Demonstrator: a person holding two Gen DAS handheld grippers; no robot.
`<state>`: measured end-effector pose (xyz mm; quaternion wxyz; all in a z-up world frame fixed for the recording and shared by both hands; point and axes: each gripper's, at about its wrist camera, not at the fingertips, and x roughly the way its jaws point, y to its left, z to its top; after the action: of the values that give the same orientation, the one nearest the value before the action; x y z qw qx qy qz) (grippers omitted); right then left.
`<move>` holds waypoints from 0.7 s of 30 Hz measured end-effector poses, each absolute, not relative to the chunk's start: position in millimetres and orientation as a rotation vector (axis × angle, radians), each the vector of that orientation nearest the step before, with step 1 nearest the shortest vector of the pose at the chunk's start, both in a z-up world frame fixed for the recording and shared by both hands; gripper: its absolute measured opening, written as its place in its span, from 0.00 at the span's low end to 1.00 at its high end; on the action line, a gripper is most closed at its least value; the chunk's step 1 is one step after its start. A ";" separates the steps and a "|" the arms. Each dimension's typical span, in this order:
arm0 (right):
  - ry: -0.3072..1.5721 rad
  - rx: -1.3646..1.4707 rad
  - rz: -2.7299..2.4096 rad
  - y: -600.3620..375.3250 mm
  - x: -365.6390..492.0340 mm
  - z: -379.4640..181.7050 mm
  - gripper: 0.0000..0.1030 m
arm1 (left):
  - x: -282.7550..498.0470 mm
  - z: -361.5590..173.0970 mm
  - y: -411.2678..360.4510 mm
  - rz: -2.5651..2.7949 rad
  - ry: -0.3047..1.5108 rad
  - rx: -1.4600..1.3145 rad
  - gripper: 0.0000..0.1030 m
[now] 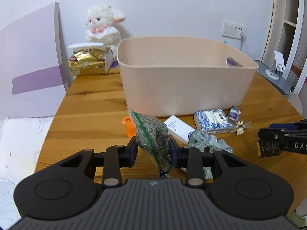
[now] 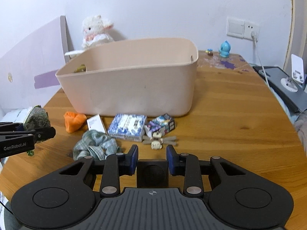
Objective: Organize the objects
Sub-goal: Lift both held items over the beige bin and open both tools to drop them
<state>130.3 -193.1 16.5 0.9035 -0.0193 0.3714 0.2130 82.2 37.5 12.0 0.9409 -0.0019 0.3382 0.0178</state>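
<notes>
My left gripper [image 1: 153,147] is shut on a clear bag of grey-green seeds [image 1: 151,132], held upright above the wooden table [image 1: 86,105]. Ahead stands a beige plastic bin [image 1: 184,76]. In front of it lie an orange cloth [image 1: 128,126], a white box [image 1: 179,128], a blue-patterned box [image 1: 213,121], a small colourful box [image 1: 235,113], a small toy figure [image 1: 239,128] and a crumpled green cloth [image 1: 203,140]. My right gripper [image 2: 152,153] is shut on a black cube [image 2: 152,171], near the toy figure [image 2: 156,143]. In the right wrist view the left gripper [image 2: 38,132] and bag [image 2: 36,117] are at the left.
A white plush rabbit [image 1: 103,25] and a gold tissue pack [image 1: 88,61] sit behind the bin's left side. A blue figurine [image 2: 224,48] stands at the table's back right. A phone stand [image 2: 295,76] sits on a grey surface to the right. A bed with a pillow [image 1: 21,140] borders the table's left edge.
</notes>
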 end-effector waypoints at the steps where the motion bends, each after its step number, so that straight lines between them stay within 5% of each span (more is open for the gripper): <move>1: 0.759 -0.036 0.443 -194.8 130.8 21.0 0.28 | 81.1 15.8 37.7 0.038 0.681 -0.005 0.35; 21: 0.510 -0.038 0.454 -172.5 194.3 112.8 0.28 | 140.6 82.6 43.6 0.061 0.514 0.035 0.35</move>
<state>194.3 -172.5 112.8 0.9421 -0.0185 0.2499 0.2227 140.6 43.6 82.6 0.9665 0.0174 0.2543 0.0299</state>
